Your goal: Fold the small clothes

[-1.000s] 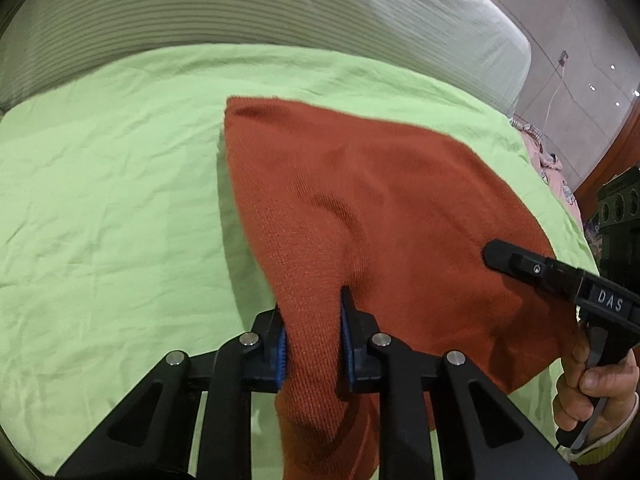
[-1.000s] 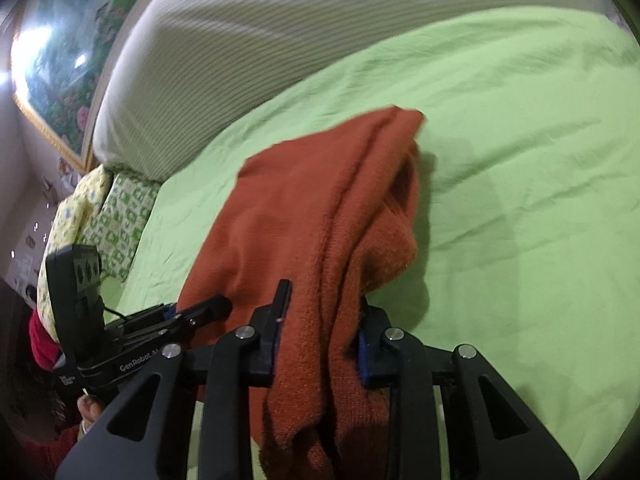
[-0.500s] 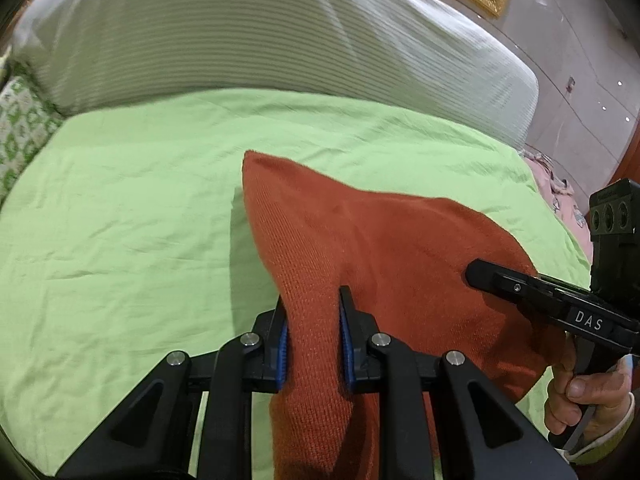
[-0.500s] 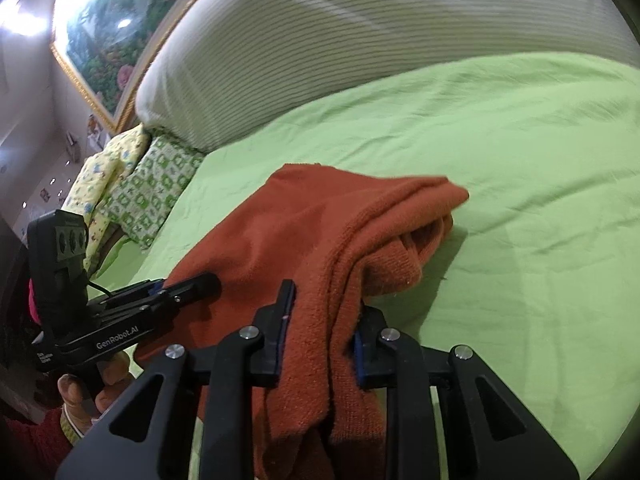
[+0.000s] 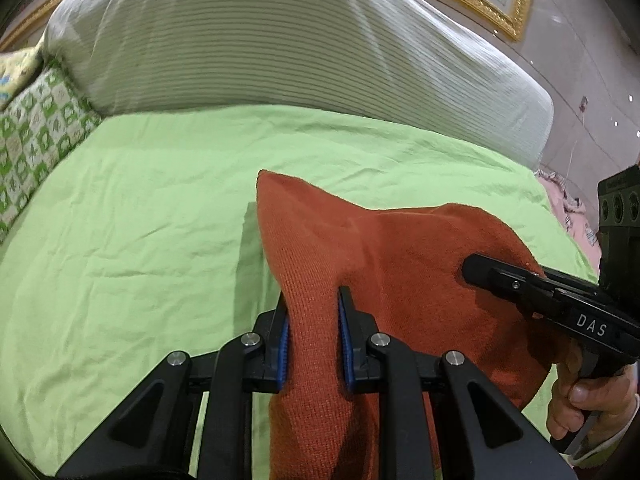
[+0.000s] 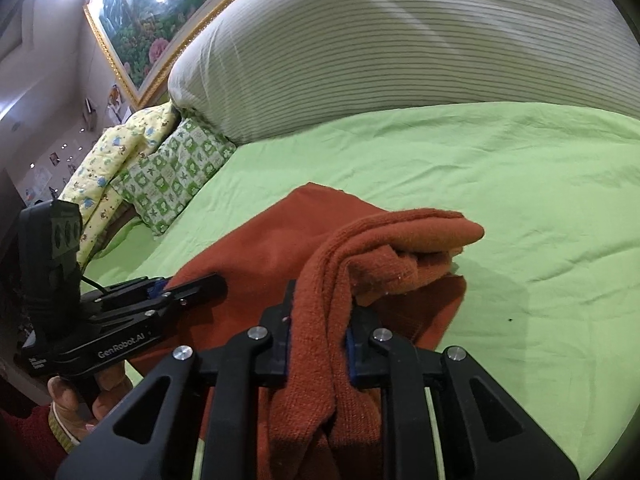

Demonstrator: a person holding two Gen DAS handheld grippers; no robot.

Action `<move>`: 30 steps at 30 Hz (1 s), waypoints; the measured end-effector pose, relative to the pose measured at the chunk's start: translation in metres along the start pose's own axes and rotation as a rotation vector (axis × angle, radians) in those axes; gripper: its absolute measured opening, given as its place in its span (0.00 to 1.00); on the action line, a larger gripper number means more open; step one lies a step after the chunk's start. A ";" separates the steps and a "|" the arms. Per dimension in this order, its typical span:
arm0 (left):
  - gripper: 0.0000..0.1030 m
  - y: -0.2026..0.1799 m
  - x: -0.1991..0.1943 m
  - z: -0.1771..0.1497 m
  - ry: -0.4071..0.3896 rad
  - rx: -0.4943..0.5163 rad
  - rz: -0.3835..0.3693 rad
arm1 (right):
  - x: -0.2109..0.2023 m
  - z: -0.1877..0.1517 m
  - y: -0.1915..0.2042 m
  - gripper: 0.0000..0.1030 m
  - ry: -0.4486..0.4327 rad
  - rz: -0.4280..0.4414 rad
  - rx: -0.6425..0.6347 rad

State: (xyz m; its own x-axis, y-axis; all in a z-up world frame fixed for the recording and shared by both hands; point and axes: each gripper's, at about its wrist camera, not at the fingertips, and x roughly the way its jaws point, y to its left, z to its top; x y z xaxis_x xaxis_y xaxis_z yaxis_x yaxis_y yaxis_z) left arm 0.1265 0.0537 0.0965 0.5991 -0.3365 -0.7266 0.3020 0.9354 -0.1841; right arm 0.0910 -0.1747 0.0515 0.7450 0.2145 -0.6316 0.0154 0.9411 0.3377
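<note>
- Two tools are engaged: the left tool (image 5: pixel 312 336) is clamped on a bunched edge of the rust knit garment (image 5: pixel 384 280), and the right tool (image 6: pixel 318 336) is closing tighter on thick folded layers of it.
- The garment is held up over the near edge of the bed (image 5: pixel 132 220), its far corner draped on the green sheet.
- Soft, light, floppy knit is judged; hems and corners are best gripped.
- A striped bolster (image 5: pixel 280 40) and patterned pillows (image 6: pixel 176 168) lie along the far edge, well apart; nothing is seen blocking.
</note>
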 end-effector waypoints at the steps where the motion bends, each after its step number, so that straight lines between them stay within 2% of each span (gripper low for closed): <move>1: 0.19 0.002 0.001 -0.002 0.004 -0.006 -0.002 | 0.001 -0.001 0.001 0.19 0.002 -0.001 0.002; 6: 0.18 0.011 0.011 -0.013 0.023 -0.012 -0.003 | 0.002 -0.012 -0.003 0.19 0.013 -0.046 0.021; 9: 0.18 0.017 0.019 -0.019 0.038 -0.023 -0.009 | 0.006 -0.024 -0.018 0.23 0.030 -0.084 0.070; 11: 0.18 0.023 0.026 -0.025 0.057 -0.030 -0.007 | 0.010 -0.034 -0.029 0.32 0.047 -0.121 0.103; 13: 0.18 0.026 0.030 -0.030 0.071 -0.040 -0.005 | 0.015 -0.044 -0.037 0.35 0.075 -0.138 0.129; 16: 0.18 0.034 0.036 -0.039 0.089 -0.057 -0.009 | 0.023 -0.057 -0.048 0.49 0.115 -0.152 0.182; 18: 0.19 0.036 0.039 -0.041 0.096 -0.061 -0.010 | 0.027 -0.064 -0.057 0.57 0.135 -0.146 0.217; 23: 0.25 0.046 0.053 -0.042 0.134 -0.098 -0.038 | 0.038 -0.071 -0.077 0.62 0.157 -0.058 0.333; 25: 0.26 0.051 0.061 -0.044 0.154 -0.124 -0.057 | 0.044 -0.069 -0.081 0.62 0.156 -0.006 0.376; 27: 0.22 0.053 0.062 -0.044 0.151 -0.136 -0.075 | 0.047 -0.067 -0.081 0.61 0.153 0.012 0.395; 28: 0.20 0.053 0.061 -0.043 0.143 -0.135 -0.079 | 0.050 -0.064 -0.080 0.52 0.153 0.029 0.398; 29: 0.19 0.052 0.060 -0.043 0.136 -0.131 -0.078 | 0.052 -0.063 -0.078 0.38 0.158 0.050 0.402; 30: 0.19 0.050 0.057 -0.042 0.126 -0.124 -0.073 | 0.052 -0.061 -0.076 0.36 0.157 0.052 0.406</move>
State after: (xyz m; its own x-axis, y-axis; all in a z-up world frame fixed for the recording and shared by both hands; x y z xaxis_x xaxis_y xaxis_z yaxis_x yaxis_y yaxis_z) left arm 0.1446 0.0856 0.0182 0.4791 -0.3953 -0.7837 0.2432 0.9177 -0.3142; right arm 0.0879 -0.2191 -0.0499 0.6416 0.3253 -0.6947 0.2648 0.7560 0.5986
